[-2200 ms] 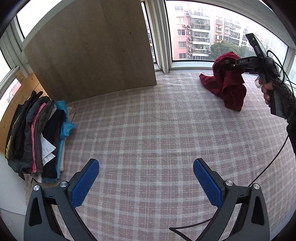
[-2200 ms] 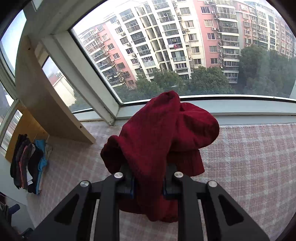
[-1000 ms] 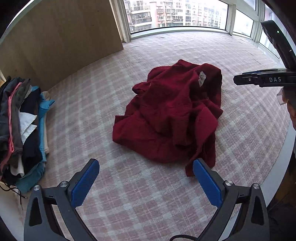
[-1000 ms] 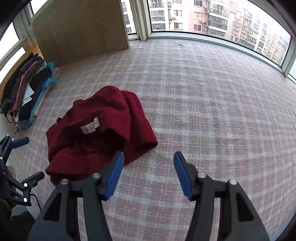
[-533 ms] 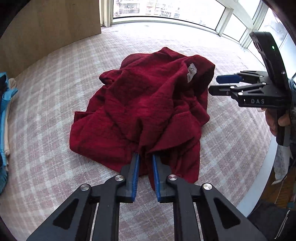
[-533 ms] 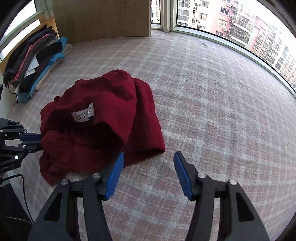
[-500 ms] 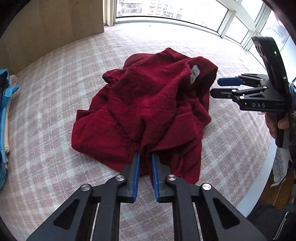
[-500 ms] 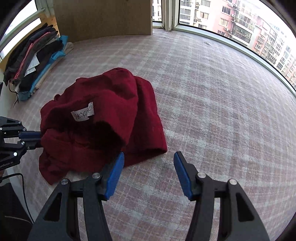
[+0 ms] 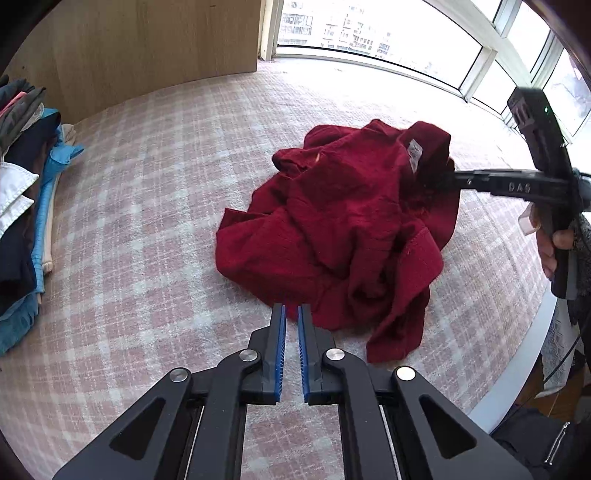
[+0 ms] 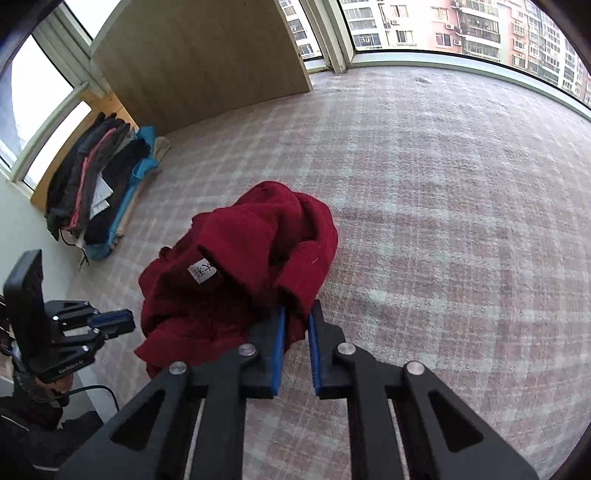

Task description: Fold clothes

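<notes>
The left gripper (image 9: 290, 314) is pinched almost shut at the near edge of the red garment (image 9: 343, 229). Whether any cloth sits between its blue pads (image 9: 281, 332) cannot be told. The right gripper (image 10: 295, 317) has just closed, and its pads are clenched on a fold at the other side of the red garment (image 10: 251, 266). In the left wrist view its black tip digs into the cloth next to a white label (image 9: 413, 153), and a hand (image 9: 552, 240) holds its handle.

The garment lies crumpled in a heap on the pink checked cover (image 9: 147, 229). Nothing else lies near it.

Farther off, at the left edge, is a pile of clothes (image 10: 96, 184) in dark, pink, white and blue. Behind it stands a wooden board (image 10: 199, 59). Past that are the windows (image 10: 461, 29), with tall buildings outside.
</notes>
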Available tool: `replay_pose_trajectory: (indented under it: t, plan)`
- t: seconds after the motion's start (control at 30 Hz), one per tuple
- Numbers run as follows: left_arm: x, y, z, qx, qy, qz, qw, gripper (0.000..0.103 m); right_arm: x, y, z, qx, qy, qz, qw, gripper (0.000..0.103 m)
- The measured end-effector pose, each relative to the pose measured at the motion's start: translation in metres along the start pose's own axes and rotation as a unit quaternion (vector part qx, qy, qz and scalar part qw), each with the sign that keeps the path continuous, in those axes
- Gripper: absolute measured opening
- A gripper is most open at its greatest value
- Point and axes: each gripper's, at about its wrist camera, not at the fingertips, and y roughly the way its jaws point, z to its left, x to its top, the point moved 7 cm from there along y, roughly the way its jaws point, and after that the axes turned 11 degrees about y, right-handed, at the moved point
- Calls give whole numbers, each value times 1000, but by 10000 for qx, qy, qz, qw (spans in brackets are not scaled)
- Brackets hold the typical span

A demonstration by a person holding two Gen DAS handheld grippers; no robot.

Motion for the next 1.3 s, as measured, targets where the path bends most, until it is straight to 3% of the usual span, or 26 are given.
replay_pose_trajectory:
  t: [0.13,0.23,0.33,0.4,0.6,0.67,0.77,0.87,0.97,1.1,1.17,1.2,1.3]
  plan:
    - [-3,7,-13,-129,114,35,9998,21,2,-42,-10,-98,360,-501,9980,11]
    - [2,12,-14,-134,220,19,9997,25,-1,-61,-51,-673,1215,-871,9865,11]
    - [5,15,-16,-197,210,24,9996,25,-24,-69,-93,-1359,1862,-830,9695,11]
    - [7,19,-21,-273,237,51,9993,25,-37,-67,-104,-1651,1787,-704,9674,14]
    - [16,28,-66,-618,771,179,9949,26,-40,-65,-110,-1652,1521,-650,9723,14]
    - [20,29,-84,-854,877,216,9922,40,-40,-62,-114,-1656,1521,-607,9725,14]
    - [29,31,-109,-1144,999,263,9881,44,-43,-62,-115,-1685,1428,-565,9737,14]
    - [40,39,-118,-904,1071,340,9895,54,-44,-61,-113,-1690,1328,-522,9752,15]
    - [47,48,-111,-556,970,496,9925,54,-44,-60,-115,-1662,1340,-518,9756,15]
    - [45,55,-99,-870,470,628,9931,49,-44,-58,-117,-1662,1354,-499,9755,15]
    - [44,54,-92,-981,221,622,9930,33,-43,-57,-118,-1664,1337,-491,9757,15]
    - [44,53,-88,-1032,110,612,9927,30,-42,-56,-117,-1669,1306,-479,9761,16]
    - [43,51,-82,-1070,31,597,9925,17,-39,-54,-114,-1709,1132,-441,9778,28]
